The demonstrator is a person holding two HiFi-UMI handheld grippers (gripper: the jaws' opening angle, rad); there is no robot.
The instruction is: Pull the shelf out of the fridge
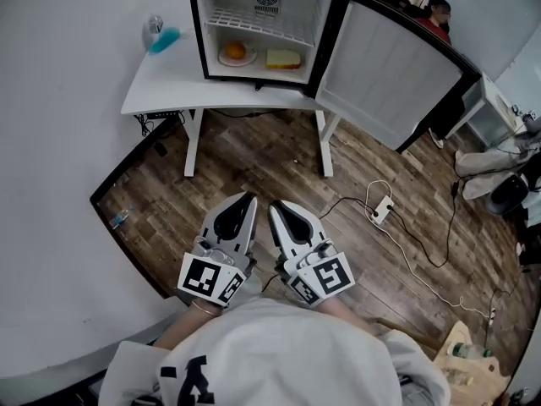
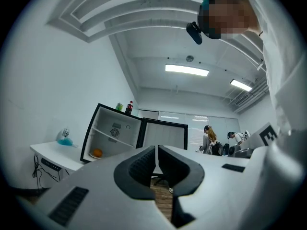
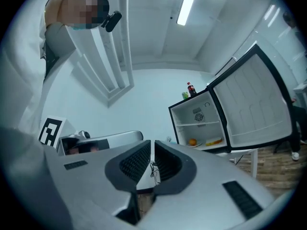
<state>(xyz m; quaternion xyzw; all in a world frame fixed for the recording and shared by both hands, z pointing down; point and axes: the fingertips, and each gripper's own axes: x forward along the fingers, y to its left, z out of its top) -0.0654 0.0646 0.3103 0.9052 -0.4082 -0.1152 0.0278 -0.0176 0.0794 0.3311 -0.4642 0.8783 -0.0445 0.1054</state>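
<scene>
Both grippers are held low in front of the person, side by side and close together over the wooden floor (image 1: 279, 163). The left gripper (image 1: 246, 199) has its jaws pressed together with nothing between them; its own view shows the two dark ribbed pads meeting along a thin seam. The right gripper (image 1: 276, 204) is likewise closed and empty, its pads all but touching. Each tool carries its marker cube at the rear, nearest the person's white sleeves.

The fridge (image 1: 198, 24) stands well ahead of both sets of jaws, on a white table (image 1: 165, 91), with no tool near it. Its door (image 1: 385, 74) is swung wide open, ahead and to the right of the right gripper. The shelf (image 1: 262, 24), a white wire rack, sits fully inside the upper part of the cabinet, just below the round fan grille on the back wall. Beneath the shelf, on the fridge bottom, a plate (image 1: 226, 60) holds an orange (image 1: 236, 50); beside it lies a yellow slab (image 1: 283, 58), perhaps bread or a sponge, too small to tell.

Ahead and to the left of the left gripper, a blue-based object (image 1: 161, 35) rests on the table beside the fridge. In the left gripper view a dark bottle (image 2: 128, 108) and a can (image 2: 119, 106) stand on the fridge top. A white power strip (image 1: 382, 211) with its cable lies on the floor to the right of the right gripper.
</scene>
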